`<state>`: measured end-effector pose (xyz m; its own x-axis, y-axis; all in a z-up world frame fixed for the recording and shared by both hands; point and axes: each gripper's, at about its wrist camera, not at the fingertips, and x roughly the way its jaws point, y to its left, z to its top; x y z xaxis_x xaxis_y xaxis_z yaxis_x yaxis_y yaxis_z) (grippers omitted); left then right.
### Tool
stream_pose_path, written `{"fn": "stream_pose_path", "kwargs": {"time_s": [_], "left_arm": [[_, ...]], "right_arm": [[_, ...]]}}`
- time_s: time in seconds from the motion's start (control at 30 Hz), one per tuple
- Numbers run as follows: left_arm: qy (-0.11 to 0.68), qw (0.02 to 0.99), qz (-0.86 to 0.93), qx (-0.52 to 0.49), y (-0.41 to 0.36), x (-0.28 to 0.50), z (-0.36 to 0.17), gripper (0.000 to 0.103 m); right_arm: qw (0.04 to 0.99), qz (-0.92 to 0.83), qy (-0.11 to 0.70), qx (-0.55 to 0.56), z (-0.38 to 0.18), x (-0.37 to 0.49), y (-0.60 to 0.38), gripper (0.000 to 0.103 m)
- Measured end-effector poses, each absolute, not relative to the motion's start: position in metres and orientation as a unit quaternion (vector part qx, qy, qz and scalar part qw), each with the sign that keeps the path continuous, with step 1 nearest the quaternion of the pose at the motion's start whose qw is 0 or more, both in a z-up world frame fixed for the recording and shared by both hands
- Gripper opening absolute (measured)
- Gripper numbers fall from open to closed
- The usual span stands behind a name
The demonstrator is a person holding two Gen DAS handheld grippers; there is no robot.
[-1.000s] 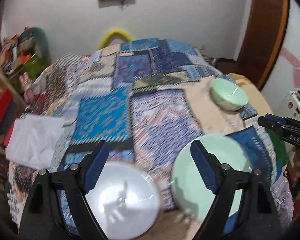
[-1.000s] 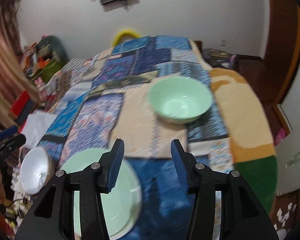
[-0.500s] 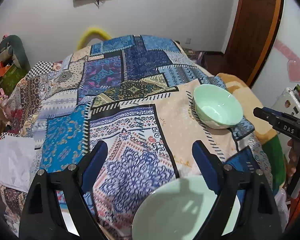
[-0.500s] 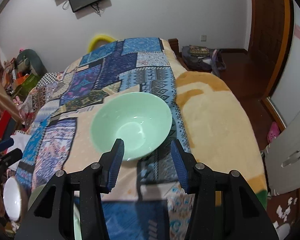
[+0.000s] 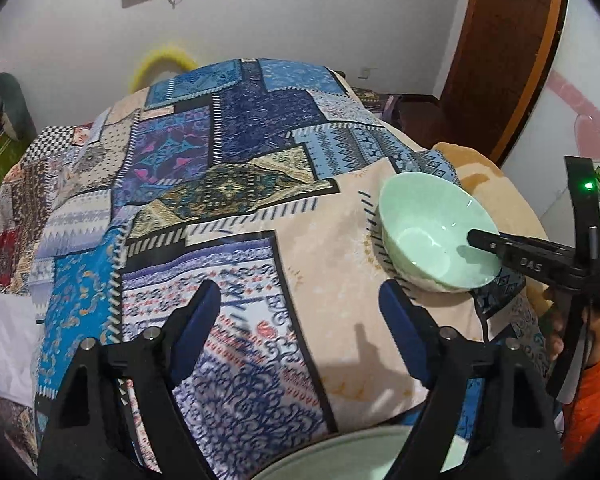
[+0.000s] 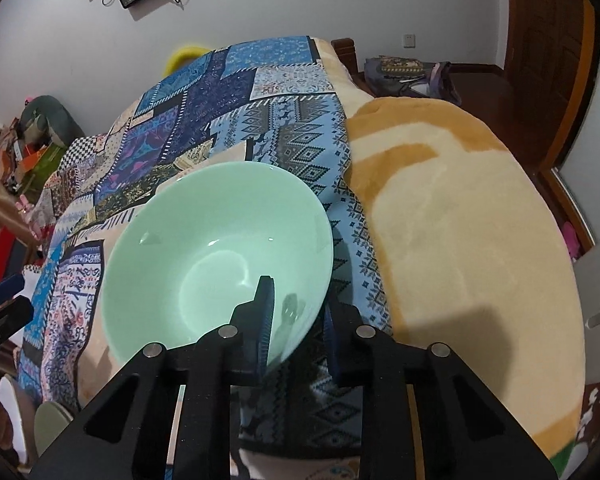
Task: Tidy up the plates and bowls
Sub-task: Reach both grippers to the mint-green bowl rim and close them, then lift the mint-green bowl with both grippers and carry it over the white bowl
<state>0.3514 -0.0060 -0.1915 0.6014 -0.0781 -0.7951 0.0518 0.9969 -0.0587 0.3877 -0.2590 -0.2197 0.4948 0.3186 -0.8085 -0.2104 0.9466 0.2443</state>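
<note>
A pale green bowl sits on the patchwork quilt near its right side. My right gripper straddles the bowl's near rim, one finger inside and one outside. Its jaws are closing and pinch the rim. In the left wrist view the same bowl shows with the right gripper's finger reaching into it. My left gripper hangs over bare quilt, jaws wide but closing, nothing between them. A pale green plate peeks in at the bottom edge, just below the left gripper.
A fluffy beige and orange blanket covers the bed to the right of the quilt. White cloth lies at the quilt's left edge. Clutter stands by the far left wall, and a wooden door frame at the right.
The right gripper came down onto the green bowl and its jaws closed across the rim. The left gripper moved rightward off the white bowl; the green plate slid to the bottom edge.
</note>
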Motion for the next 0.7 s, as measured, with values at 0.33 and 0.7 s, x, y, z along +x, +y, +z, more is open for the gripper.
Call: {"fn": "stream_pose_path", "kwargs": {"time_s": [0.33,0.7], "left_arm": [[0.466,0.881,-0.068,-0.039,-0.025,0.37,-0.205,0.064],[0.512,0.855,-0.063,-0.048,-0.029,0.384,-0.236,0.045]], "right_arm": [[0.853,0.213,0.475,0.032,-0.217,0.372,-0.24,0.019],[0.833,0.261,0.487,0.034,-0.22,0.353,-0.217,0.019]]}}
